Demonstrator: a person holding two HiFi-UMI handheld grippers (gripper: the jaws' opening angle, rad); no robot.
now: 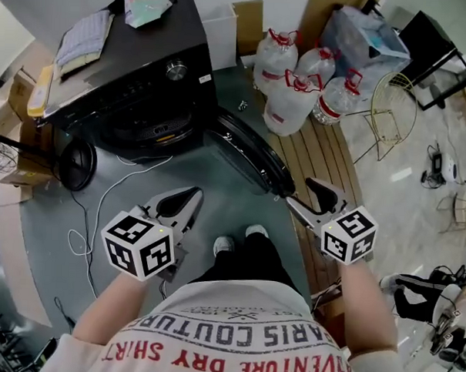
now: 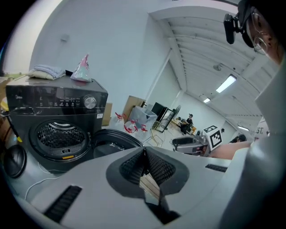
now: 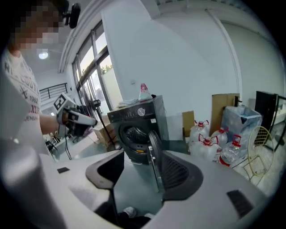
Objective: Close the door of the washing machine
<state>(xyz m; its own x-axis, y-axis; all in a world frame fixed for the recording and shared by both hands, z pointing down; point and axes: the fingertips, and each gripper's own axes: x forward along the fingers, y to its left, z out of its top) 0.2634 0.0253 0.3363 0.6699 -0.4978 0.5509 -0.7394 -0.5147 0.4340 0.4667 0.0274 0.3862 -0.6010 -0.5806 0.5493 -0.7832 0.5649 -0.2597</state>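
The washing machine's round door [image 1: 246,151] stands wide open, swung out on its hinge from the right side of the dark washing machine [image 1: 137,85], and the drum opening [image 1: 154,128] shows behind it. In the right gripper view the door's [image 3: 154,152] edge appears in the gap between the jaws.

The right hand-held gripper [image 1: 301,190] is released, its jaws spread, with its tips just beside the outer rim of the door, in front of the washing machine; whether they touch the rim I cannot tell. The left hand-held gripper [image 1: 190,196] is clenched on nothing, its pads [image 2: 154,166] together, and hovers over the grey floor [image 1: 140,193] in front of the washing machine.

Folded cloth [image 1: 81,36] and a pink bag [image 1: 144,4] lie on top of the washing machine. Water bottles [image 1: 295,84] stand to the right of the washing machine.
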